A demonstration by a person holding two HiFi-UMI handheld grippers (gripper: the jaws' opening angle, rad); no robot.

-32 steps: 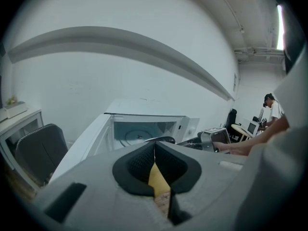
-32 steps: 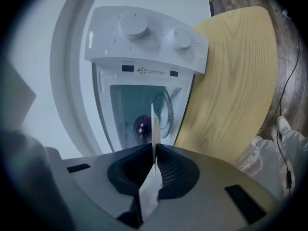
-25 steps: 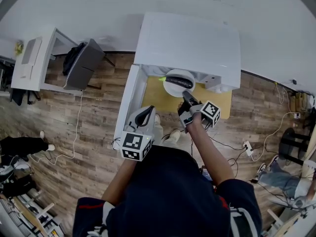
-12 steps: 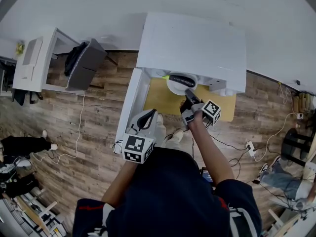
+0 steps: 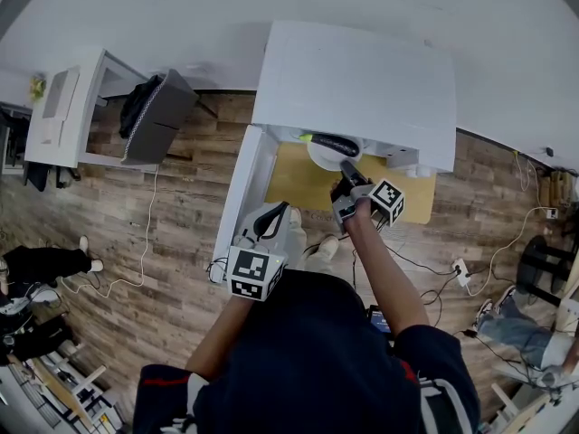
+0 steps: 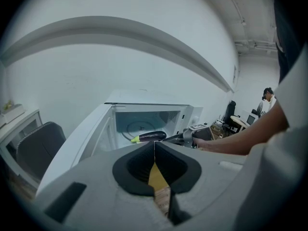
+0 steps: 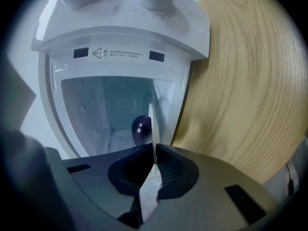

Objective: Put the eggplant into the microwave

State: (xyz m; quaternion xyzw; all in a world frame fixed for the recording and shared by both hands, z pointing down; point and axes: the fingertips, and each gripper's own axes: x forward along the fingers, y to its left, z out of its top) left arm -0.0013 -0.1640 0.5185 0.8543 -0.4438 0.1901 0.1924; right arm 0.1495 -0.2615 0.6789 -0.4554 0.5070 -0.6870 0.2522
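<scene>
A dark purple eggplant (image 5: 336, 143) with a green stem lies on a white plate (image 5: 317, 158) at the mouth of the open white microwave (image 5: 353, 84). My right gripper (image 5: 347, 168) is shut on the plate's near rim, which shows as a thin white edge (image 7: 152, 124) between its jaws. In the right gripper view the eggplant (image 7: 142, 127) sits beyond the jaws inside the cavity. The microwave's door (image 5: 237, 195) swings open to the left. My left gripper (image 5: 272, 217) hangs shut and empty beside the door; the left gripper view also shows the eggplant (image 6: 151, 136).
The microwave stands on a light wooden table (image 5: 291, 183). A grey chair (image 5: 154, 114) and a white desk (image 5: 61, 107) stand at the left on the plank floor. Cables and a power strip (image 5: 455, 268) lie at the right.
My right gripper has pushed the plate with the eggplant further under the microwave's top, so more of the plate is hidden. The left gripper has hardly moved.
</scene>
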